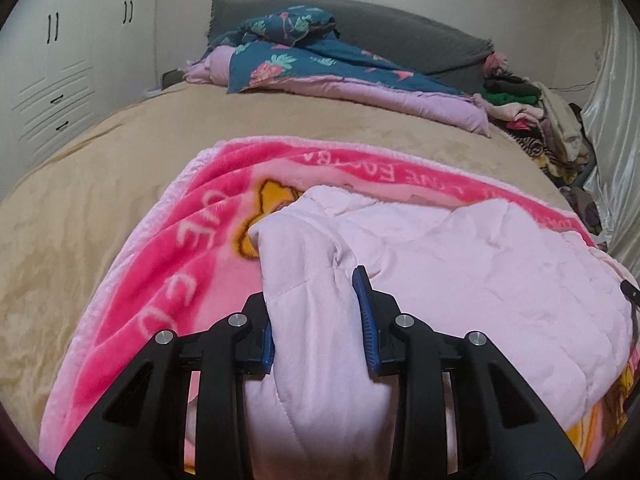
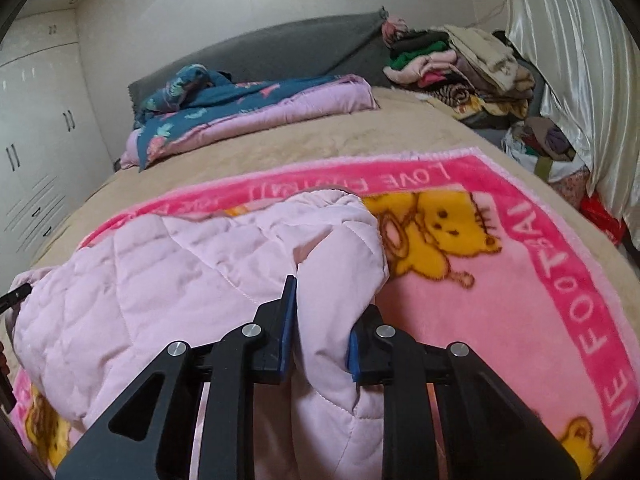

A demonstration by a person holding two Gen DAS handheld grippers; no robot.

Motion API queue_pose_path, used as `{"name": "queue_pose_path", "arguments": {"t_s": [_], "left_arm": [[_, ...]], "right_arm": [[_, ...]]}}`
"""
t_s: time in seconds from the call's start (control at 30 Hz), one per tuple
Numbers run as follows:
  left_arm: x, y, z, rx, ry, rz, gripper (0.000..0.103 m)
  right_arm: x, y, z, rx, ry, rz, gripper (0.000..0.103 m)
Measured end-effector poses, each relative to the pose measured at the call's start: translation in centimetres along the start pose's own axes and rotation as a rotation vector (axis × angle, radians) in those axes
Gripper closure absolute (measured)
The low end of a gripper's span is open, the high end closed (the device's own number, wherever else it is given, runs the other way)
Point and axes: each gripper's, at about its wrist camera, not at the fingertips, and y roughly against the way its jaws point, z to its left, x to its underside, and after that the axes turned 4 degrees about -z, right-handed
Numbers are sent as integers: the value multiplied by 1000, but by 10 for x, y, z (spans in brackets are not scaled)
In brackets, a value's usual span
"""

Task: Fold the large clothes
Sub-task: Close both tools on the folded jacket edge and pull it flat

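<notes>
- The left gripper (image 1: 316,312), black with blue pads, was clamped on a bunched fold of the pale pink quilted padded jacket (image 1: 460,264); the fabric filled the gap between both pads.
- The right gripper (image 2: 324,320), of the same build, was likewise closed on a fold of the same jacket (image 2: 160,272), the cloth pinched between its blue pads.
- The jacket lay crumpled on the bright pink plush blanket with yellow bear print and white lettering (image 1: 168,248), roughly in its middle, between the two grippers. In the right wrist view the blanket (image 2: 500,280) showed bare to the right of the garment.
- The blanket was spread over the bed with a tan plush cover (image 1: 100,168).
- At the head of the bed, a folded lilac quilt with a dark teal strawberry-print side (image 1: 320,68) rested against the grey upholstered headboard (image 1: 400,32), well apart from the jacket.
- A loose stack of mixed folded clothes (image 2: 460,64) sat at the far right corner beside the shiny cream curtain (image 2: 568,60); single items could not be told apart.
- Below that stack, an open bag or bin of dark cloth items (image 2: 544,140) stood by the bed; the type of container was unclear.
- White wardrobe doors with black handles (image 1: 52,28) lined the left wall, all shut.
</notes>
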Motion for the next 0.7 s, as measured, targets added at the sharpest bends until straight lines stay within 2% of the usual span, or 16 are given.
{"name": "queue_pose_path", "arguments": {"t_s": [0.5,0.7], "left_arm": [[4,-33,1,-56,0,48,79],[5,-34,1,-63,0,47,78]], "right_arm": [[14,-44,-3,41,-30,85,83],[20,-44,-8,39,-62,102,74]]}}
